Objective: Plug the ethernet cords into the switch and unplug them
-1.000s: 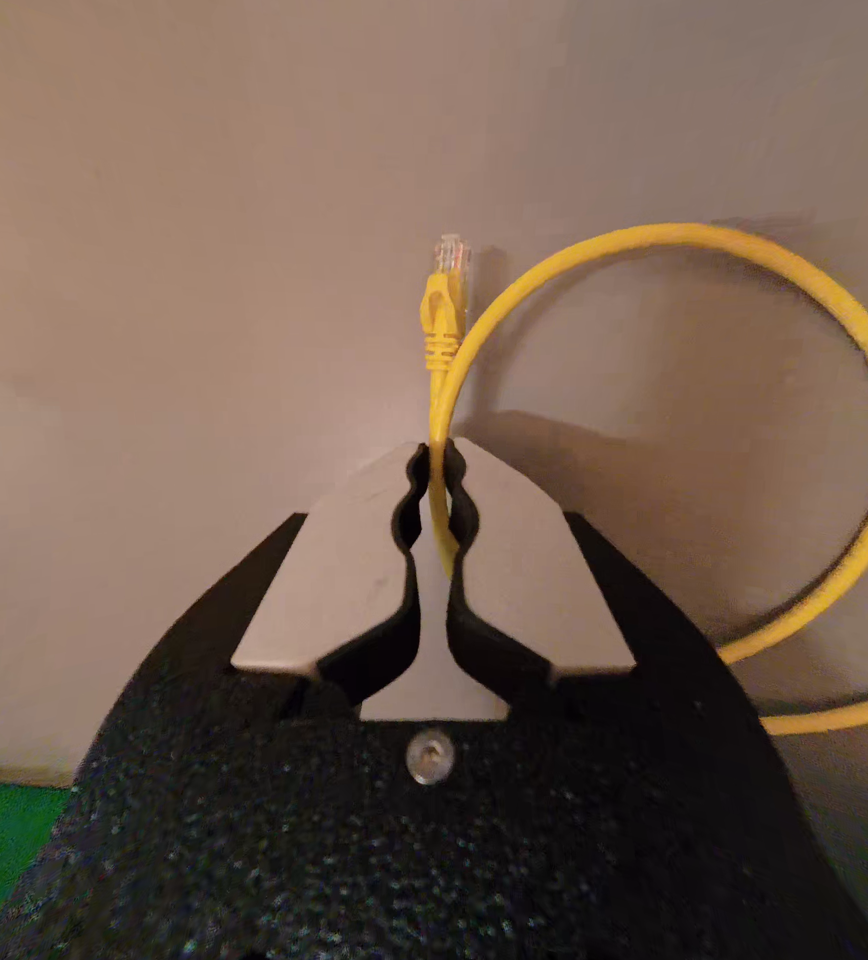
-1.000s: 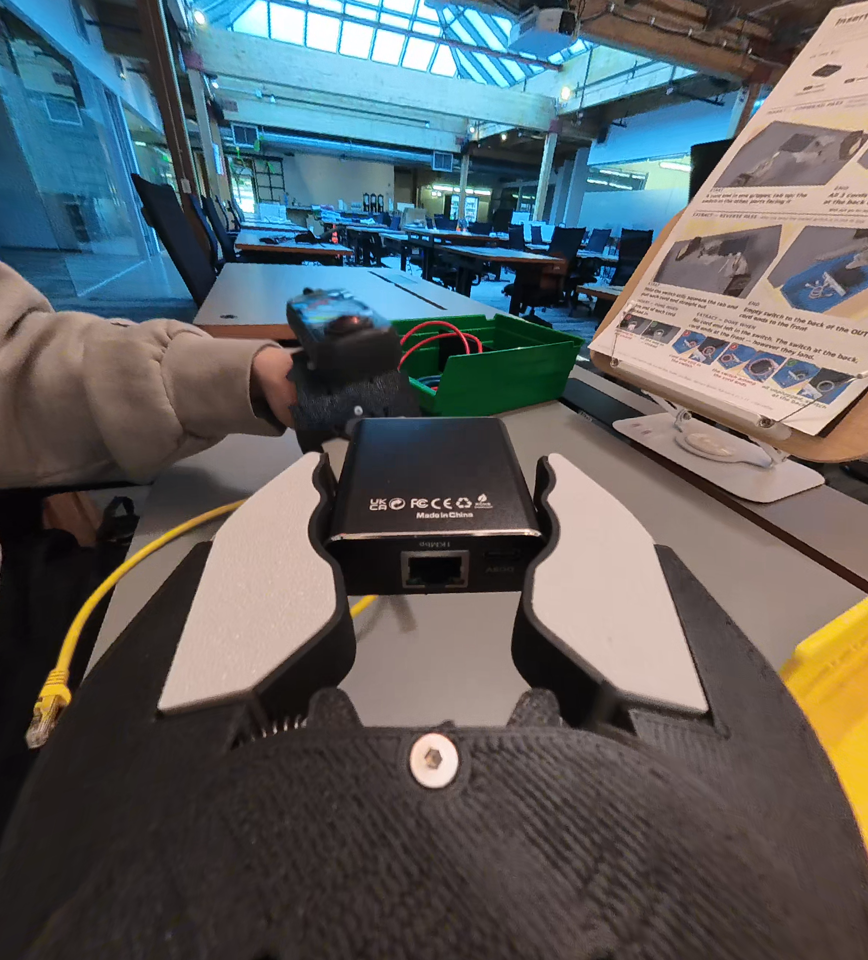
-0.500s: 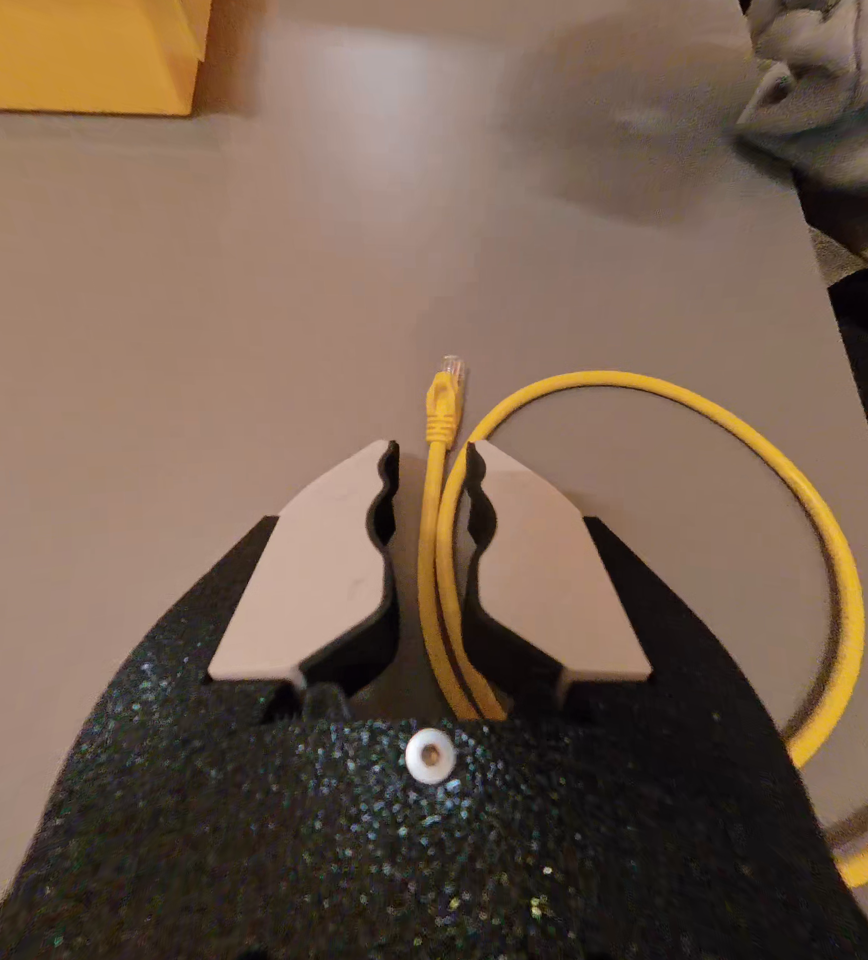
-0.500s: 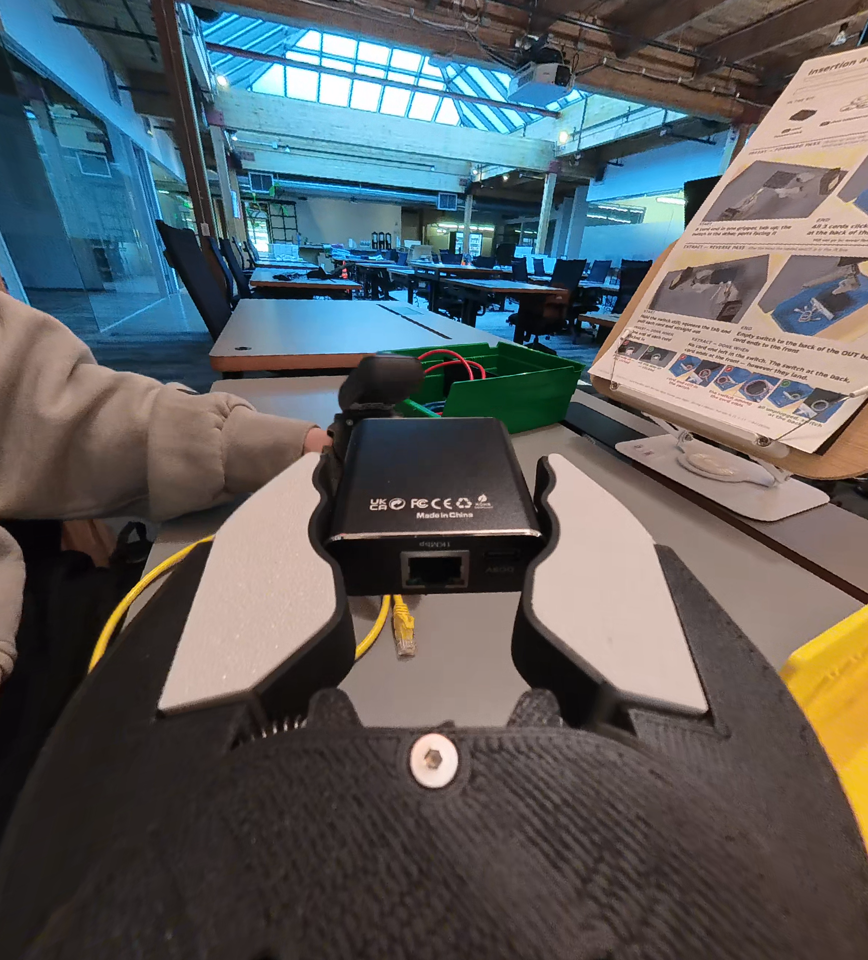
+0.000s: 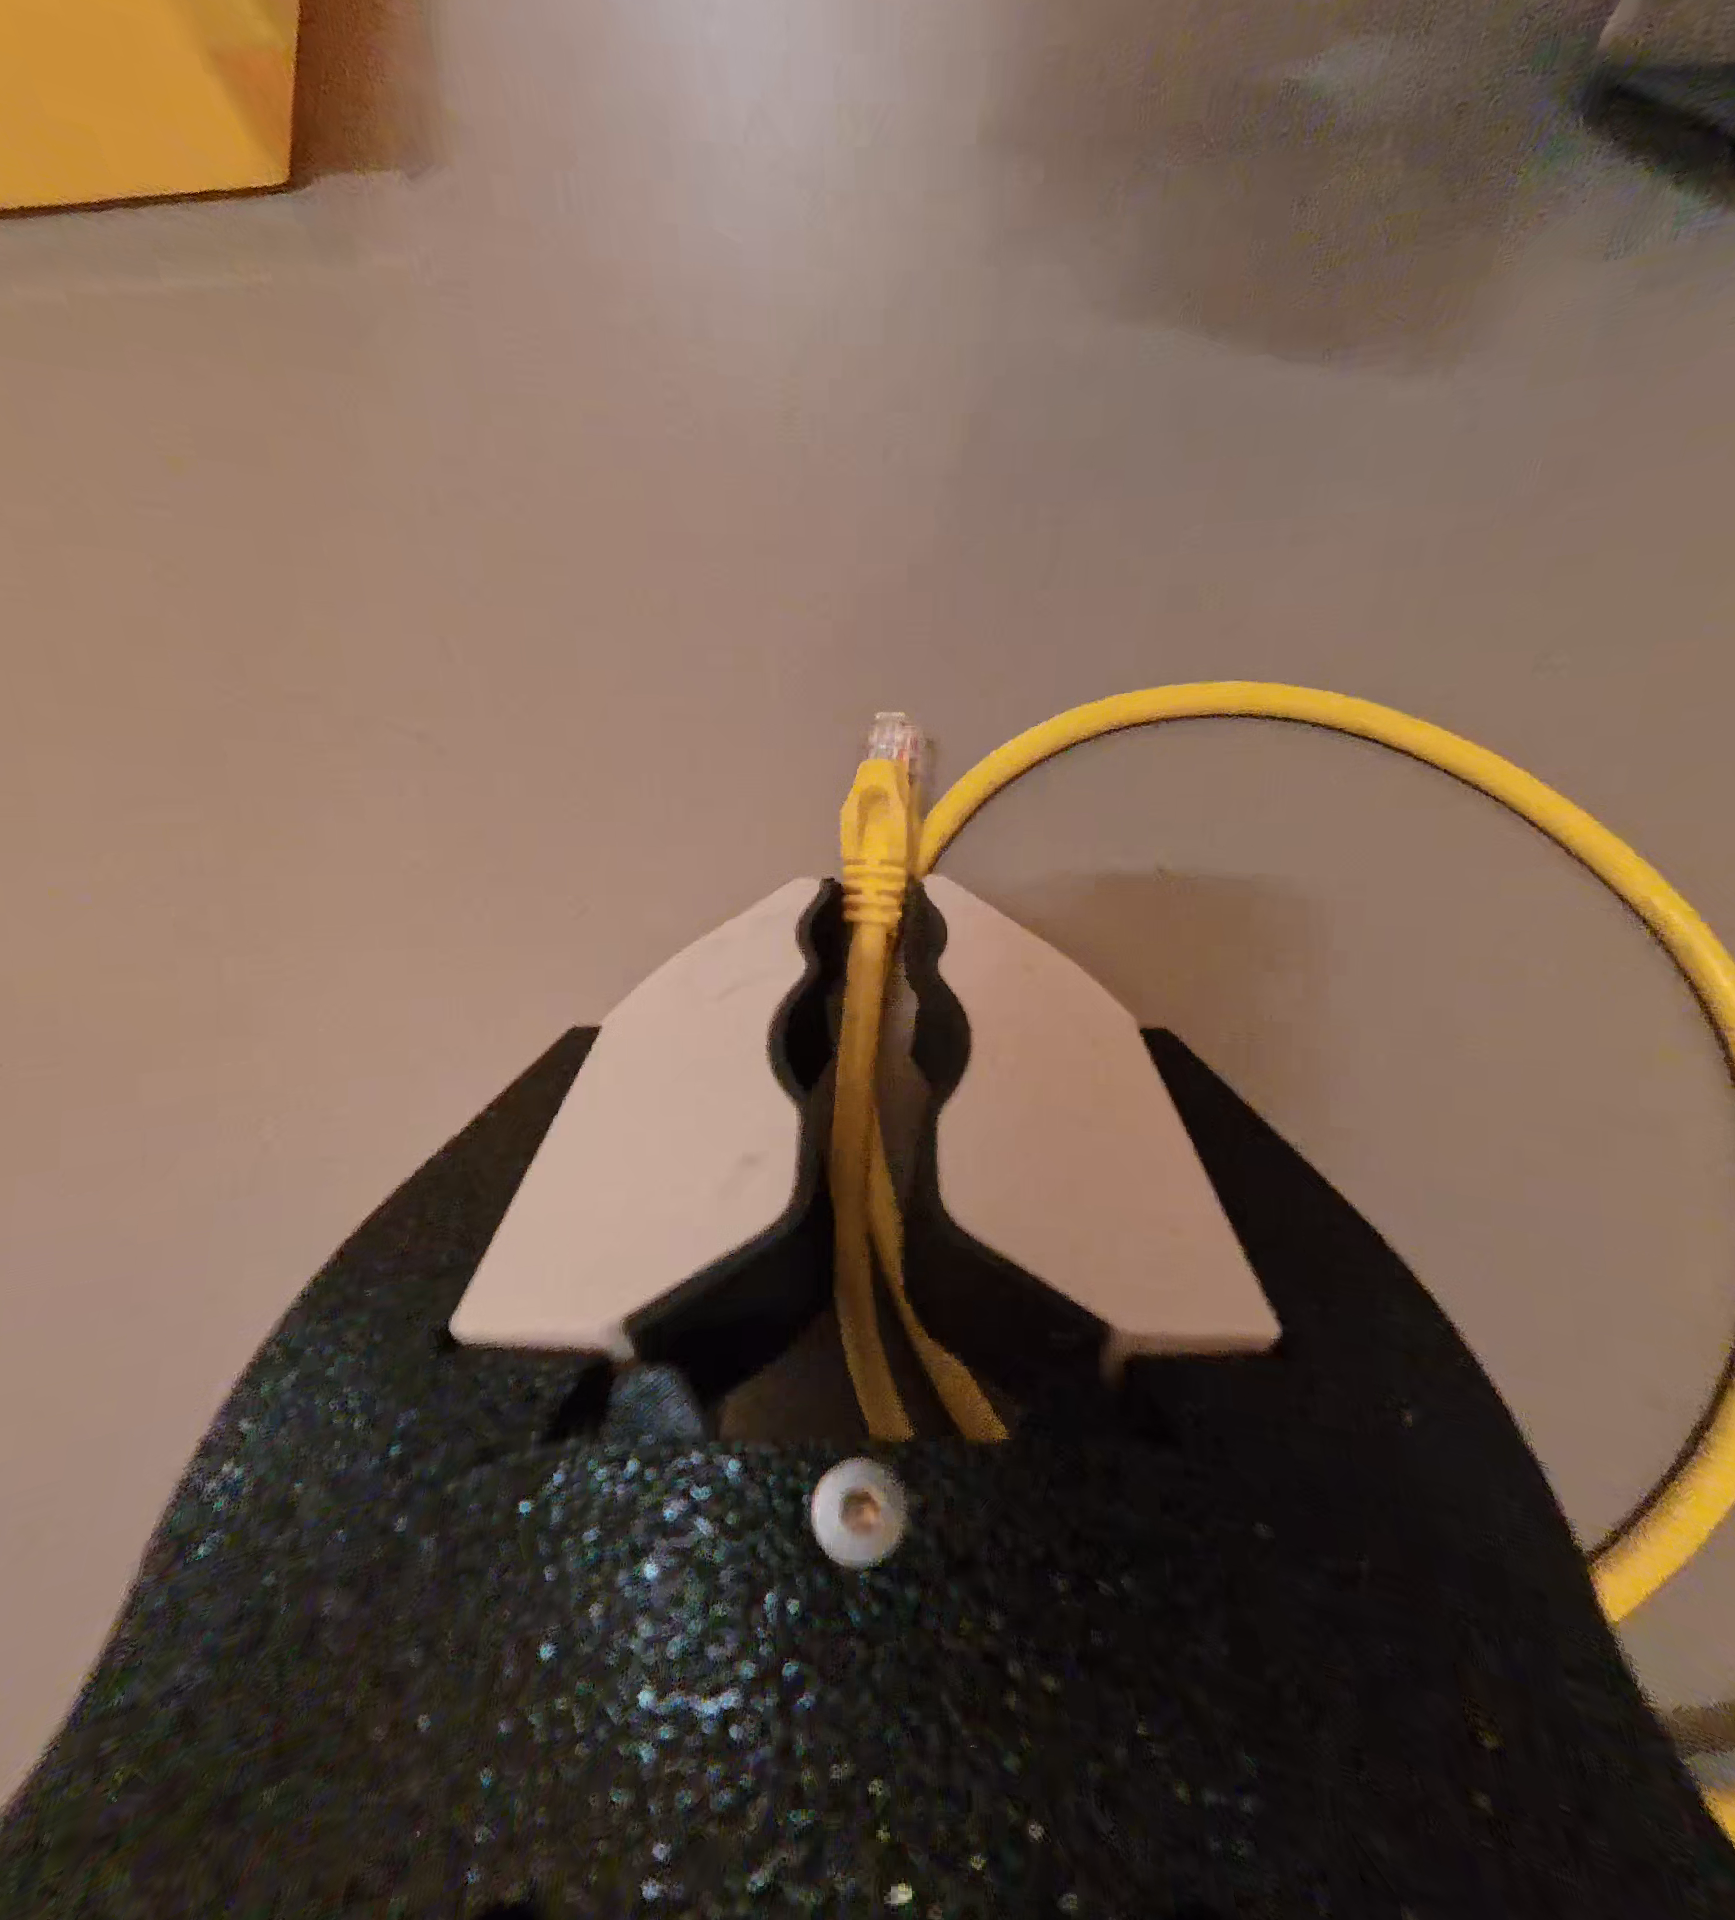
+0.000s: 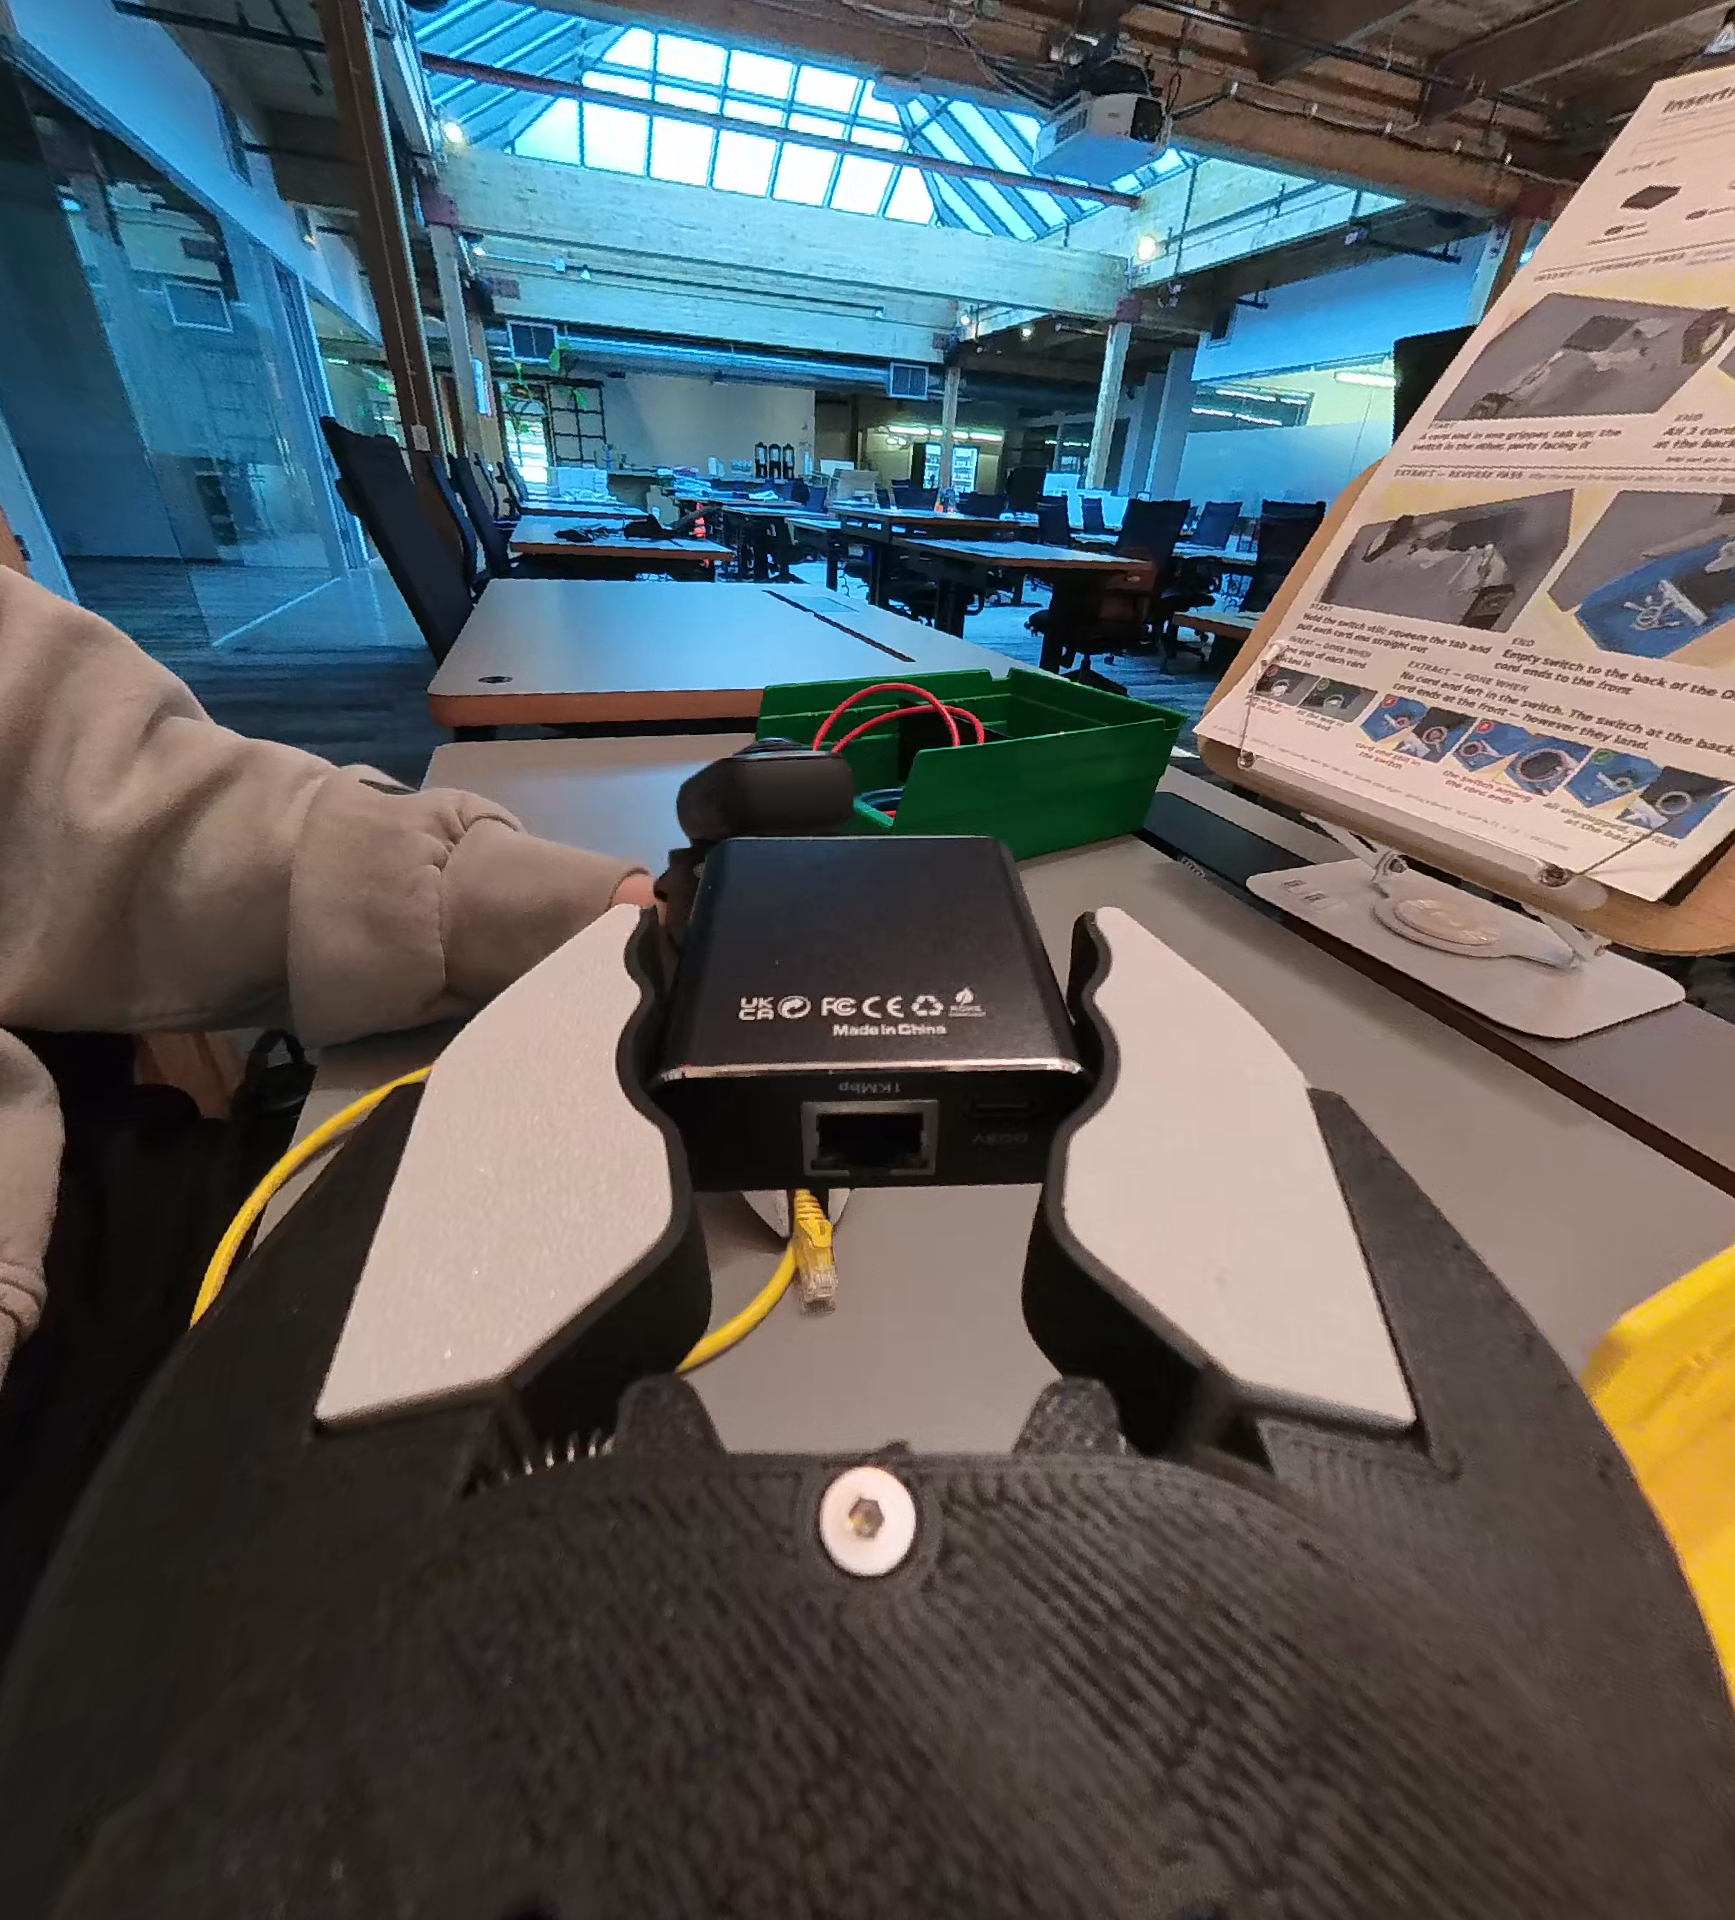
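Switch (image 6: 868, 997) clamped in right claw (image 6: 868, 940); yellow cord (image 5: 868, 1091) pinched in left claw (image 5: 878, 894).

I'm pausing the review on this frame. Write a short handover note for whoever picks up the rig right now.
Left hand-held gripper: shut on the yellow ethernet cord just behind its plug, which points forward over the grey table; the cord loops off to the right.
Right hand-held gripper: shut on the black switch, held above the table, with the one visible port facing the camera and empty.
Done: cord and switch both gripped.
Left: line the plug up with a port, push it in, then unplug. Other cords sit in the green bin; the far-side ports are hidden.
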A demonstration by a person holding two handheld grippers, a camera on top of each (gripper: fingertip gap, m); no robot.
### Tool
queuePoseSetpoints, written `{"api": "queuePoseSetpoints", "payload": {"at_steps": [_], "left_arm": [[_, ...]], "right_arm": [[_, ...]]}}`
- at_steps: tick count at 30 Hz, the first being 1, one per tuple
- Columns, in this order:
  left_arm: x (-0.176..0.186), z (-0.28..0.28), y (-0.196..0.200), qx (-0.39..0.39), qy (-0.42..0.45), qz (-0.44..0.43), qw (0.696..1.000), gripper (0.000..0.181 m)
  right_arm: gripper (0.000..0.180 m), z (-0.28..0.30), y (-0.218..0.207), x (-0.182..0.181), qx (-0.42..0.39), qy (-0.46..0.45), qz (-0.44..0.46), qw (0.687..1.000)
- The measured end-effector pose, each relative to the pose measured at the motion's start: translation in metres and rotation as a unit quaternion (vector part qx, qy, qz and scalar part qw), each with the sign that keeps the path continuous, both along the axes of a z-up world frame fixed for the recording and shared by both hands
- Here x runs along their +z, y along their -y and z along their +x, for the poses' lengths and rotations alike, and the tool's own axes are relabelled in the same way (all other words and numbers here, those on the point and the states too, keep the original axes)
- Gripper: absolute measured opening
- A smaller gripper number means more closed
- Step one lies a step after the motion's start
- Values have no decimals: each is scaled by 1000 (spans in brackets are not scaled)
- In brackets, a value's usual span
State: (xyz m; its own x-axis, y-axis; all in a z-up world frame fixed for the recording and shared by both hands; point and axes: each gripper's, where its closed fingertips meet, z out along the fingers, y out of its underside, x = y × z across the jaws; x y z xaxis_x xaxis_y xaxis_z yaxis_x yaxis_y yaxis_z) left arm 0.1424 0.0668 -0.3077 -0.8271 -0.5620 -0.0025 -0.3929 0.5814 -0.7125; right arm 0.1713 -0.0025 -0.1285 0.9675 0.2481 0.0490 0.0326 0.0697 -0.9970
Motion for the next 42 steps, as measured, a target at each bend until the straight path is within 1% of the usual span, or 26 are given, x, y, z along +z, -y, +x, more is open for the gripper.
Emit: {"api": "queuePoseSetpoints", "payload": {"at_steps": [6,9,11,13,16,18,21,23,30,34,39,42], "left_arm": [[5,6,-5,26,75,34,996,10],[16,8,-6,44,89,5,995,10],[32,7,-7,58,100,-16,993,10],[55,4,-8,62,123,2,990,10],[99,-6,5,36,150,32,988,10],[123,-13,16,10,155,49,987,10],[139,-18,28,-11,146,76,986,10],[148,-20,35,-23,149,75,986,10],[158,-17,41,-30,149,78,985,10],[154,-17,41,-33,139,91,986,10],[156,-21,41,-38,130,69,988,10],[157,-21,42,-34,129,52,990,10]], "right_arm": [[76,-3,-3,-1,8,-2,1,1000],[76,-6,-3,-1,16,-1,5,1000],[76,-5,-2,-1,16,2,9,1000],[75,-9,1,-4,33,7,5,999],[75,-12,3,-8,48,15,-4,999],[75,-17,4,-8,64,18,-3,998],[75,-21,2,-6,69,21,-2,997],[76,-23,1,-7,70,27,-6,997],[76,-29,-2,-10,73,55,-15,996],[76,-33,-5,-11,79,61,-12,995],[76,-35,-7,-15,81,64,-30,994],[76,-35,-7,-14,84,57,-24,995]]}}
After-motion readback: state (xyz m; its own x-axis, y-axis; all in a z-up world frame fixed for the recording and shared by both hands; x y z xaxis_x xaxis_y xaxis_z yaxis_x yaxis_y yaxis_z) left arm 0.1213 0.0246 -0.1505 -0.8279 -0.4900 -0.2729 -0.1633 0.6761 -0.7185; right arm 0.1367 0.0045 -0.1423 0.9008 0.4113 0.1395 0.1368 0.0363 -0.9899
